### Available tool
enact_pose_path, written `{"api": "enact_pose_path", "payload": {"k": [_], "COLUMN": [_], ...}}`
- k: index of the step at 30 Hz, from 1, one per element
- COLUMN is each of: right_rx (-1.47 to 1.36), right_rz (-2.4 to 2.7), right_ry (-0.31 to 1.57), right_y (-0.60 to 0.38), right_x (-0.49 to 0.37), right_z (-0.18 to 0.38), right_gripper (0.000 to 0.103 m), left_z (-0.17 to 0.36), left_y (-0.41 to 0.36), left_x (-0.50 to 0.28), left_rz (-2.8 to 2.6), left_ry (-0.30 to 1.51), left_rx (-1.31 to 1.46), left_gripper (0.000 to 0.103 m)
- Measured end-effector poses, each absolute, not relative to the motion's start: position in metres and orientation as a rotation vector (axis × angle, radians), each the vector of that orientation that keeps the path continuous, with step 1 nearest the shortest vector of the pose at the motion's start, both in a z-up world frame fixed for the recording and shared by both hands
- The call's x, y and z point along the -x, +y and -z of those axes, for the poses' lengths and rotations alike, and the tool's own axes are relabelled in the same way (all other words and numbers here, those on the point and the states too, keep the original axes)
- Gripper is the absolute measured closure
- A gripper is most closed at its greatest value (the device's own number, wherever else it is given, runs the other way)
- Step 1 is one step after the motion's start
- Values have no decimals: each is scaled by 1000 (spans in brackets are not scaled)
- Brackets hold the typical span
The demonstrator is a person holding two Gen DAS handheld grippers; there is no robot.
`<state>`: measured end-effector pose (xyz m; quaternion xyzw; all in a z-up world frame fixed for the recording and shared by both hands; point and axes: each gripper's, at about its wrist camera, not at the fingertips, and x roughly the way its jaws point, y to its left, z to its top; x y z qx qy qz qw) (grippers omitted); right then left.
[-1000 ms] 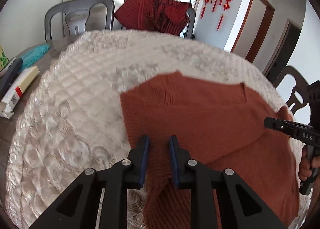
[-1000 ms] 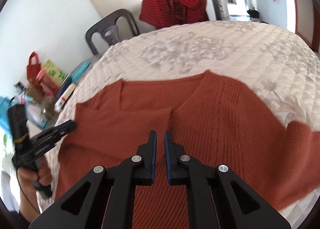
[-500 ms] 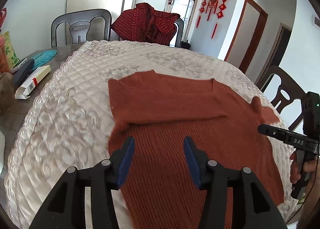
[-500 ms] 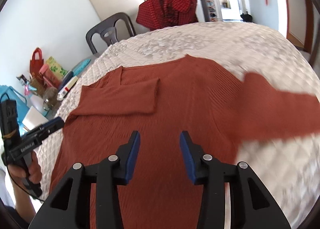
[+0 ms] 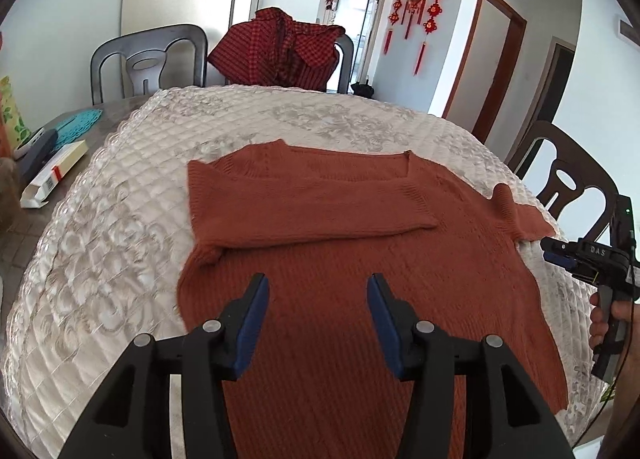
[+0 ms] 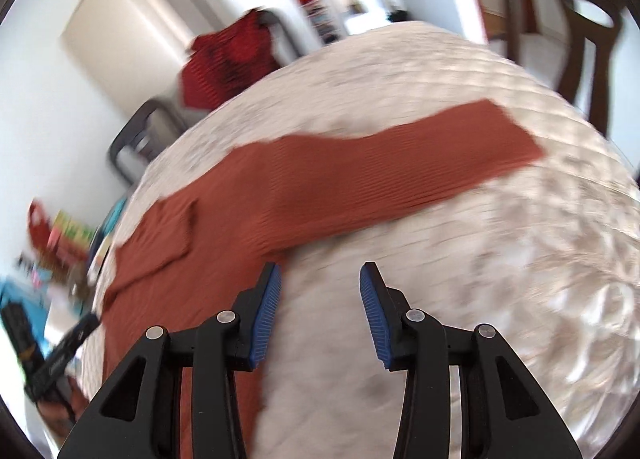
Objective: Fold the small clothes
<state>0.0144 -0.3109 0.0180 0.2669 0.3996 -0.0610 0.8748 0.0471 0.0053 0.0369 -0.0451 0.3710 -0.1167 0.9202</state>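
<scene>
On the table (image 5: 100, 243), over its quilted cover, the rust sweater (image 5: 360, 299) lies flat in front of me, its left sleeve (image 5: 312, 211) already folded across the chest, cuff end lying near the neckline. My left hand-held gripper (image 5: 316, 315) hovers above the lower body of the knit with its blue pads wide apart, holding nothing. My right hand-held gripper (image 6: 320, 307) is likewise spread and empty, above bare quilt just beside the sweater's edge, and its view is smeared with motion blur. Ahead of it the right sleeve (image 6: 400, 175) stretches straight out across the quilt, not yet folded in. That sleeve looks like my next job: take the cuff and carry it over the chest to match the other one. Risks from here: I'm moving fast, so I could close short of the cuff and pinch the quilted cover along with the knit, dragging the whole cover. If I grab only a thin bit of ribbing, the loose knit may slip out mid-carry and land crooked. And pulling the sleeve hard could tug the body sideways and undo the fold already lying there, since nothing is pinning it. A red checked garment (image 5: 276, 47) hangs on a chair (image 5: 148, 59) behind, well clear of all this.
</scene>
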Motion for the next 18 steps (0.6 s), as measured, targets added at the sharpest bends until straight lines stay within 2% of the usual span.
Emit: {"api": "enact_pose_path", "payload": {"k": [5,10,12,13,14,15,16,18], "right_rx": [-749,-798,-819,-813,-804,-795,-796,-817], "right_rz": [189,368,399,413,430,453,472,452], "right_ry": [772,705,677,671,670,675,678,681], "right_y": [-358,-388,-394,-396,-399,-402,-406,-412], "right_x": [-15,-20,-22,-24,-27,-31,-33,-38], "right_z": [-8,-9,-9,-9,-9,-7,-6,-5], "right_gripper": [61,61,64,66,73,87,94,98], "left_z": [-32,-20,-14,-12,-11,-11,-10,-10], "left_y": [-8,-11,-11,-10,-9,-8,-7,-6], "left_x": [-56,-62,-62,-63,-64,-64,-65,-64], "left_rz": [274,274,268,268,270,272,272,276], "left_ry": [771,808,829,840,845,848,852,853], "left_rx": [80,85,92,99,109,116,122,131], "left_gripper": [49,49,49,49,49,49,49,49]}}
